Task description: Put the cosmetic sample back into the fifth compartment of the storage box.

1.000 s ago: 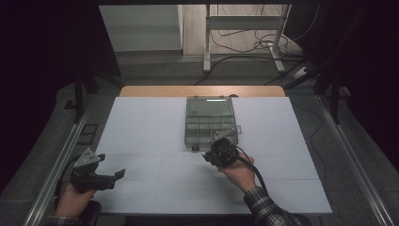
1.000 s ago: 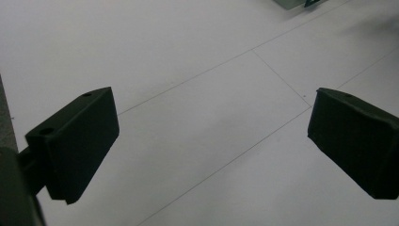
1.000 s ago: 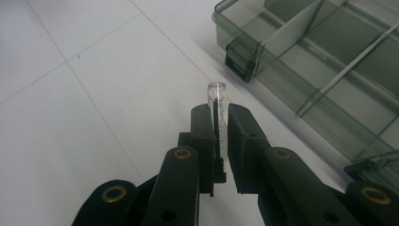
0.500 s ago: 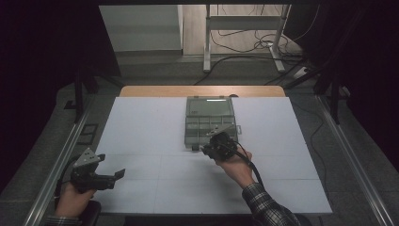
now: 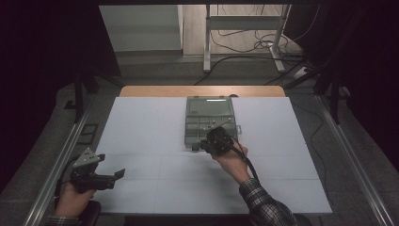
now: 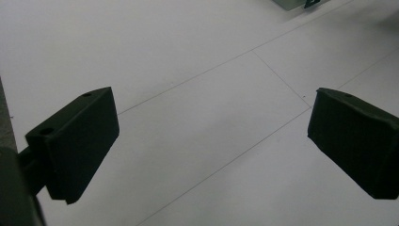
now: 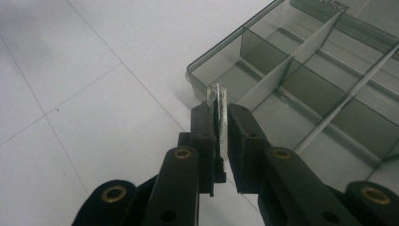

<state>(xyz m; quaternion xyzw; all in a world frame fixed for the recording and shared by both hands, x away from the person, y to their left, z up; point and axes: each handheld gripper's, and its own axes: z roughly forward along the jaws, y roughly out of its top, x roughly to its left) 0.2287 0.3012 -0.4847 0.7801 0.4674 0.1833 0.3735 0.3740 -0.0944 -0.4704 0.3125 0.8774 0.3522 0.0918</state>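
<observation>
**Right gripper holds a small clear tube at the corner of a compartment box**

While the left gripper (image 5: 117, 174) rests low at the near left edge of the white table (image 5: 141, 127), the right gripper (image 5: 207, 143) is out near the middle, at the near edge of a clear compartment box (image 5: 209, 113). A person's hands enter from the bottom of the high view, one on each gripper; the right forearm wears a plaid sleeve (image 5: 263, 207).

Seen along the right gripper (image 7: 221, 127), its two black jaws are clamped together on a small clear tube (image 7: 219, 101). The tube stands roughly upright between the pads, its rounded top poking out above them. Something dark runs inside or behind it, though the view is too dim to say what. Just beyond the tube lies the near corner of the compartment box (image 7: 202, 70), lid open, its grey dividers marking off several cells. The tube appears to be beside that corner rather than over a cell.

Seen along the left gripper (image 6: 211, 136), its jaws stand wide apart with nothing between them, just bare white table (image 6: 188, 61) crossed by thin seam lines.
</observation>
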